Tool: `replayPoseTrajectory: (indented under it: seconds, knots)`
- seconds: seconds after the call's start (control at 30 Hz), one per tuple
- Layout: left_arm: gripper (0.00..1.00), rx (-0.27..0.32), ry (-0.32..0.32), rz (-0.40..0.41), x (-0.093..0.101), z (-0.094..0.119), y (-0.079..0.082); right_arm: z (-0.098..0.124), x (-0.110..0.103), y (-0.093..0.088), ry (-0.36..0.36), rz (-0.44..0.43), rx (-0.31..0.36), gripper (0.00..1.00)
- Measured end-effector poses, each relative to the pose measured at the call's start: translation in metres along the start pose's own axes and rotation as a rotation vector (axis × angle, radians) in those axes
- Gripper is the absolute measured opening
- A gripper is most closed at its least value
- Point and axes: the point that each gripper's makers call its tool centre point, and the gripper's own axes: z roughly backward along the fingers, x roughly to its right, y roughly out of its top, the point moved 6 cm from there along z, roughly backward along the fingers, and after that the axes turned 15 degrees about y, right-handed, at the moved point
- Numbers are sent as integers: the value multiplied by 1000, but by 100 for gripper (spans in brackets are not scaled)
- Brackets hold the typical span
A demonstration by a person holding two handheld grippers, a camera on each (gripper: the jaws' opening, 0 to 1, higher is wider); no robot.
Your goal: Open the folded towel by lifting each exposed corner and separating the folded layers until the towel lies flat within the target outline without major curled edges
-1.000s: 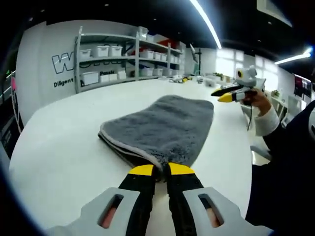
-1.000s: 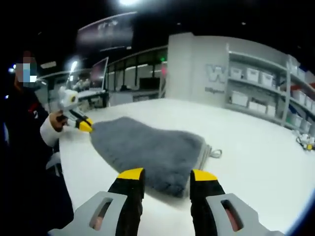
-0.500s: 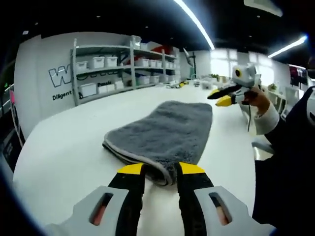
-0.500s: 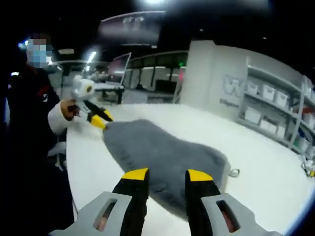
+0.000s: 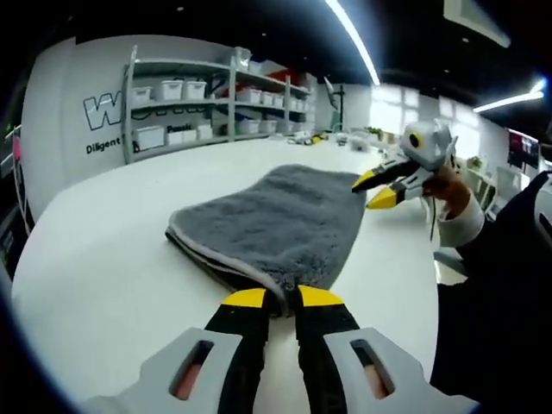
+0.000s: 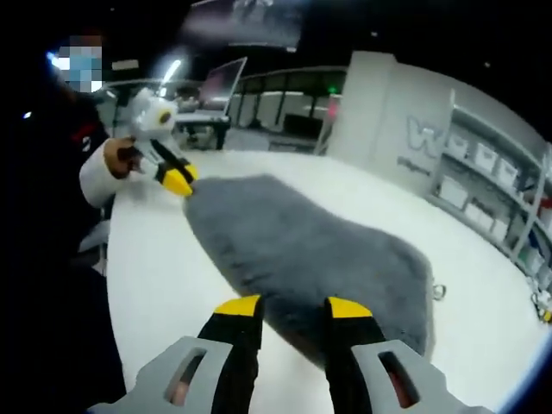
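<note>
The left gripper [image 5: 273, 297] pinches the towel [image 5: 276, 220] corner; the right gripper [image 6: 292, 307] (jaws apart, empty) could catch every layer near the counter [image 5: 103, 259] edge.

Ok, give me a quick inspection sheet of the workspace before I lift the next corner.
Surface: white table, bare around the towel; no target outline that I can make out.
Job's things: grey towel, still folded; layered edges show at its near end, a small hanging loop at one edge.
Clutter: nothing seen near the towel; small items far off on the table.
Grippers: left gripper shut on the towel's near corner; right gripper with fingers apart, low over the towel's opposite corner.
Cables: nothing seen.
Surroundings: shelving with white bins, wall lettering, ceiling strip lights, the person's dark sleeve.
</note>
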Motion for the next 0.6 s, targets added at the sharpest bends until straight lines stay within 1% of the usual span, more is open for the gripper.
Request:
replayPoseTrajectory:
  seconds: [0.07,0.13,0.23,0.3,0.43,0.47,0.5,0.6]
  knots:
    - [8,-8,-2,3,1,0,-1,-3,3,-2,0,-11,4,21]
    - [7,-19,-2,8,3,0,-1,-5,4,-7,-6,-19,-6,18]
    - [6,-34,-4,15,5,1,-1,-7,5,-10,2,-34,-2,18]
    - [6,-56,-13,23,7,1,-3,-8,9,-10,3,-45,12,19]
    - [6,-70,-23,34,8,2,-4,-10,9,-11,21,-72,32,19]
    - [5,-79,-30,38,9,4,-5,-10,9,-11,38,-92,53,19]
    - [5,-82,-33,37,10,4,-5,-10,9,-11,44,-116,67,19]
    - [5,-81,-38,10,15,8,-3,-9,11,-11,60,-137,76,19]
